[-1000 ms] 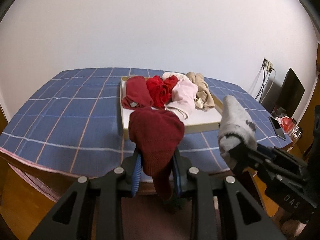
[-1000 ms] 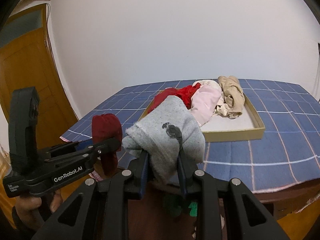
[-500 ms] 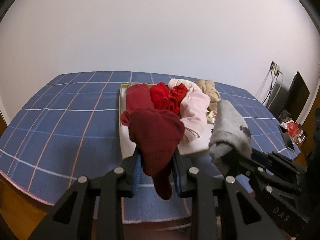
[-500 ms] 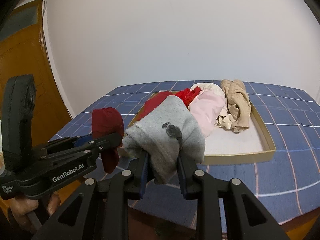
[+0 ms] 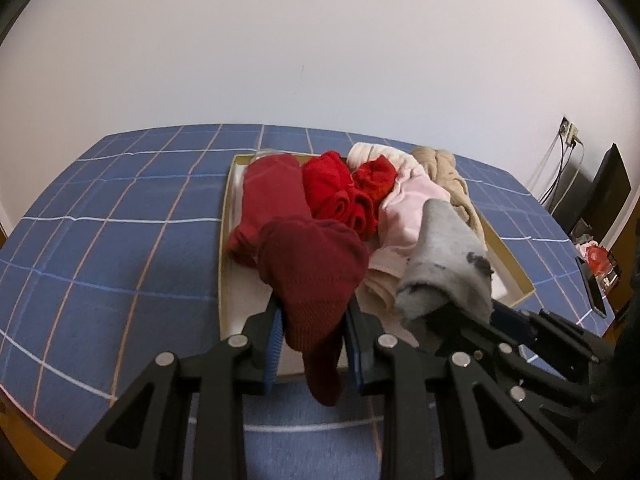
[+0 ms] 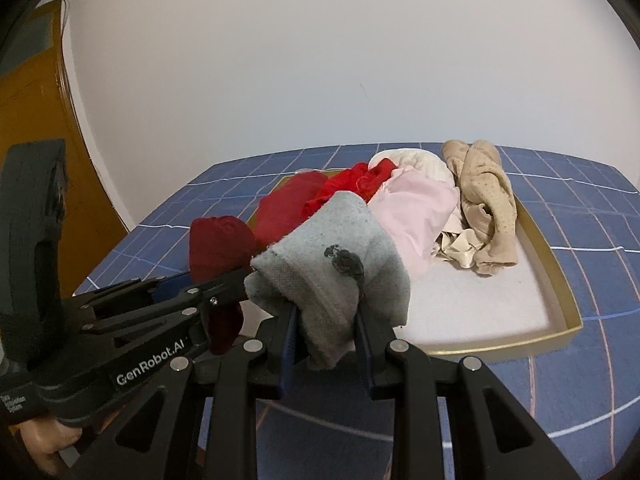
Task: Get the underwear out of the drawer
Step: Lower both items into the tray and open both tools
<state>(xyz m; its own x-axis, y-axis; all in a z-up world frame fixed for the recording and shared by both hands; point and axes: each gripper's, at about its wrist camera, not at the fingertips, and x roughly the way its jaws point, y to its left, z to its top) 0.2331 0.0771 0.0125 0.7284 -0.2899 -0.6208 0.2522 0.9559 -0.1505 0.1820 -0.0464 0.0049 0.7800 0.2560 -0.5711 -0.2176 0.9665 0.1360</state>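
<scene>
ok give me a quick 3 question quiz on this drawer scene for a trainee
1. True or false: both grippers are shut on cloth.
2. Which piece does the right gripper hold? A) pink B) grey C) beige
3. Fill in: the left gripper holds the ____ red piece.

Key
1. True.
2. B, the grey piece.
3. Dark: the dark red piece hangs between its fingers, in front of the clothes left in the drawer on the blue checked cloth.

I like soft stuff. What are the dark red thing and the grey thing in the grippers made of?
Dark red garment: probably knitted cloth, matte; fine ribbed stitches show. Grey garment: likely soft fuzzy knit, matte, with a dark stitched patch. Both droop limply.
</scene>
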